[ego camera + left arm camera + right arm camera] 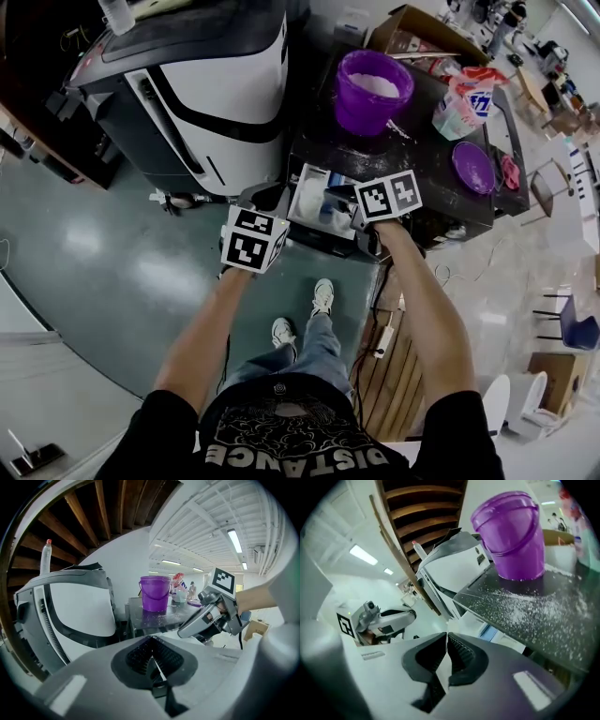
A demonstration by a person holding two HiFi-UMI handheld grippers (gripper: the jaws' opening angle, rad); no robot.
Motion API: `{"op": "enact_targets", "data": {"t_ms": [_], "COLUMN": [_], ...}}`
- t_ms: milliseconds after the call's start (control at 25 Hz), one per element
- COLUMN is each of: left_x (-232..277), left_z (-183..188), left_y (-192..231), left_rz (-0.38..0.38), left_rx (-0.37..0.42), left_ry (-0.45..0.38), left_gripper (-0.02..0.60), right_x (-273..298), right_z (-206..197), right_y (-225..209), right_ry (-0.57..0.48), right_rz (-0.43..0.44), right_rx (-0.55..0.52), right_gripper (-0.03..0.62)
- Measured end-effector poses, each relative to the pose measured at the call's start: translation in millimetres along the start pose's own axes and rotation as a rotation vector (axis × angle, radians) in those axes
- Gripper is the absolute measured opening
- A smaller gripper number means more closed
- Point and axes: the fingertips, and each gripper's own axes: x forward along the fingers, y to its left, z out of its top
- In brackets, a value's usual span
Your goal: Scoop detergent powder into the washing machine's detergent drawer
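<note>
The washing machine's dark top [422,159] carries a purple bucket [373,89] with white powder inside. At its front edge the white detergent drawer [314,202] stands pulled out. My left gripper [267,199] hangs at the drawer's left end and my right gripper [339,199] at its front right. Both are shut with nothing between the pads. In the left gripper view the shut jaws [151,657] face the bucket [154,593], with the right gripper [206,620] beside them. The right gripper view shows its shut jaws [446,637] below the powder-strewn top [534,606], bucket [513,536] and drawer [487,630].
A detergent bag [464,103] and a purple lid [473,167] lie on the machine's right side. A tall white and black appliance [197,84] stands to the left, with a bottle [45,557] on top. A cardboard box [412,28] sits behind, and a wooden pallet [389,375] on the floor.
</note>
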Motion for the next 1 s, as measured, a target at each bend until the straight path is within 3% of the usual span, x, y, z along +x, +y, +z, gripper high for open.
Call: {"op": "enact_targets", "data": {"t_ms": [560,1000], "left_x": [-3.6,-3.1], "left_z": [-2.8,1.3], "left_y": [5.0,8.8], "left_rz": [0.007,0.013], "left_rx": [-0.001,-0.009], "left_ry": [0.006,-0.002], "left_gripper": [0.006,0.006], "right_x": [9.9,11.7], "right_z": [-10.0,-13.9], "right_y": [2.2,10.8], "right_ry": [0.173,0.203], "right_rz": [-0.227,-0.310], "right_rx": [-0.568,-0.869], "right_gripper": [0.035,0.035]}}
